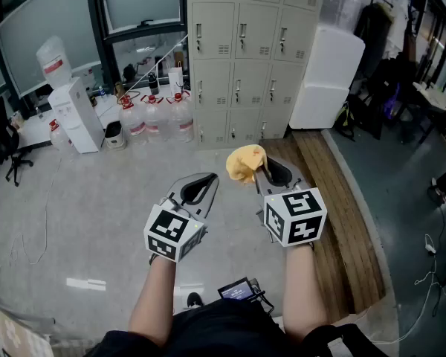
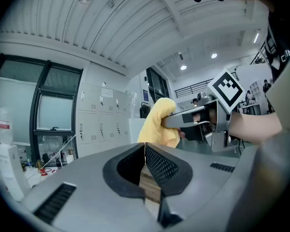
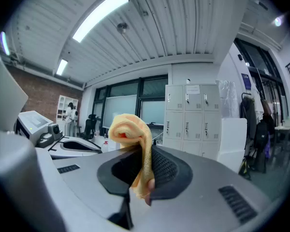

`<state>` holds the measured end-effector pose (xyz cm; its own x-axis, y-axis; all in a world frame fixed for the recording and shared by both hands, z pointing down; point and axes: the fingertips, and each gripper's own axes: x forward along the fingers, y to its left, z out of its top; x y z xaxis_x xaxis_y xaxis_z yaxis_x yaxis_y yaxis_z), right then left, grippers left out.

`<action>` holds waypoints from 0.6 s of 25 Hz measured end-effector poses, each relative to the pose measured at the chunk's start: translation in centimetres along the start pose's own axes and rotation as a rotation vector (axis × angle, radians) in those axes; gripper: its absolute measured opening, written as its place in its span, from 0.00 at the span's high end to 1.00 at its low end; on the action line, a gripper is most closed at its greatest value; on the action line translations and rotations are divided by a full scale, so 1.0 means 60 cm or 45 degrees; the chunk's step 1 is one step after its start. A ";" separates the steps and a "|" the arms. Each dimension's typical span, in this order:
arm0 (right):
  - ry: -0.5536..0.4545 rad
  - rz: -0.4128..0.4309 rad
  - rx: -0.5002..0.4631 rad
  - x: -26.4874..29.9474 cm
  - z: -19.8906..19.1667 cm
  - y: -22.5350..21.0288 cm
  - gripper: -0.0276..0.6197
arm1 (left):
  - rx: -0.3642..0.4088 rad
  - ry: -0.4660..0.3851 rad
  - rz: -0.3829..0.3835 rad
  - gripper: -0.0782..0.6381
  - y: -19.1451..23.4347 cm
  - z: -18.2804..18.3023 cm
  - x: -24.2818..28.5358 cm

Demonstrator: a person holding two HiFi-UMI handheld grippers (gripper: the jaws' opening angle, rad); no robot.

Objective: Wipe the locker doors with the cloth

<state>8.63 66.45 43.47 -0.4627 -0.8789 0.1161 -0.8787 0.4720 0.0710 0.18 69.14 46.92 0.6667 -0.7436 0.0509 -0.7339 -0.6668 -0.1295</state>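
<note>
Right gripper [image 3: 144, 154]: jaws clenched on the cloth [image 3: 134, 138]. The yellow cloth is pinched between the pads; a folded bunch rises above the jaw tips and a short tail hangs below them. In the head view the cloth sits at the gripper's 12 o'clock, in the air, well apart from the lockers [image 1: 245, 50].

Left gripper [image 2: 145, 146]: jaw tips closed together, with nothing between them. It is held level beside the right gripper, at its 9 o'clock, the two apart.

Lockers: a grey bank of small doors at 12 o'clock in the head view, all doors closed. The cloth touches no door.

Surroundings, head view: bottles [image 1: 160, 117] stand on the floor against the lockers' left side, at 11 o'clock. A dispenser [image 1: 78, 114] stands further left, at 10 o'clock. A white block [image 1: 323, 76] stands just beside the lockers, at 1 o'clock. A wooden platform [image 1: 334, 222] runs along the floor from 1 to 4 o'clock.
</note>
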 end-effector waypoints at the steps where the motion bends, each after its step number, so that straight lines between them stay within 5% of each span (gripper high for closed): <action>1: -0.006 0.005 0.016 0.004 -0.002 0.001 0.85 | -0.003 -0.003 0.008 0.86 0.005 0.001 0.002; 8: -0.020 0.021 0.090 0.010 -0.017 0.009 0.85 | -0.065 -0.016 0.070 0.86 0.023 -0.009 0.008; 15: -0.012 0.047 0.131 0.004 -0.041 0.017 0.85 | -0.025 -0.002 0.078 0.86 0.017 -0.020 0.010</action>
<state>7.91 66.86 45.98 -0.4959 -0.8617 0.1077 -0.8681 0.4951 -0.0353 -0.32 67.97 47.98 0.6209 -0.7828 0.0417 -0.7756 -0.6211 -0.1128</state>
